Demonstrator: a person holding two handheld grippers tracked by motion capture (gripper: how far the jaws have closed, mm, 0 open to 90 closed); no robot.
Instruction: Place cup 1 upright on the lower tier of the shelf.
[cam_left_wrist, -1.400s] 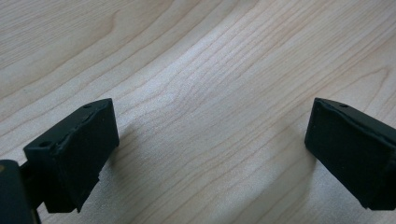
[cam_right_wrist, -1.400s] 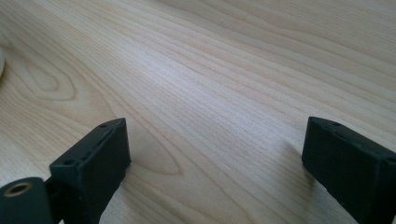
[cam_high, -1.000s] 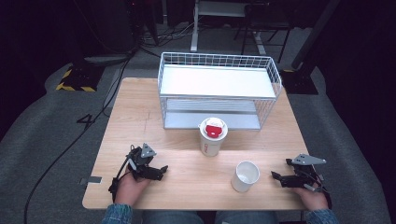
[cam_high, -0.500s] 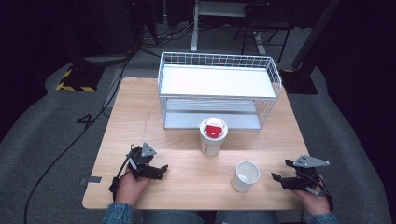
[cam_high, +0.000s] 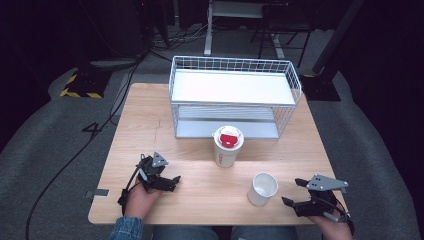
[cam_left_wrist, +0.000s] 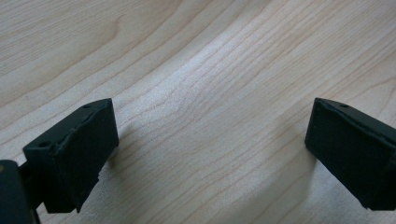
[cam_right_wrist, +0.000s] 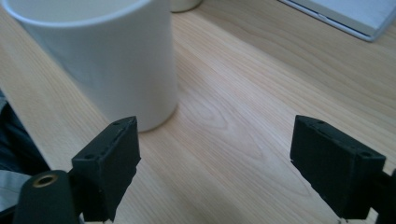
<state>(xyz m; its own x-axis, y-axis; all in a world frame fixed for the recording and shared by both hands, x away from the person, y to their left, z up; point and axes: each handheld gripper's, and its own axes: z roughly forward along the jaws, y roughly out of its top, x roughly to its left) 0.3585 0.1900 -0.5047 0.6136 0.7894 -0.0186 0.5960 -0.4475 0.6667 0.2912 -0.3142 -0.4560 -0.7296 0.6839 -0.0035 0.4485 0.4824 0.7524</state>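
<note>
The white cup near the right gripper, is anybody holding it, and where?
Nothing is held. The white cup stands alone on the table. The right gripper is open beside it, jaws apart with nothing between. The left gripper is open too.

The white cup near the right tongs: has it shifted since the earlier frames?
No. The white cup stands at the same spot relative to the wire rack and the table's front edge.

tools (cam_high: 295, 192) – black, grey three-cornered plates | cables – black | sleeves – denim
</note>
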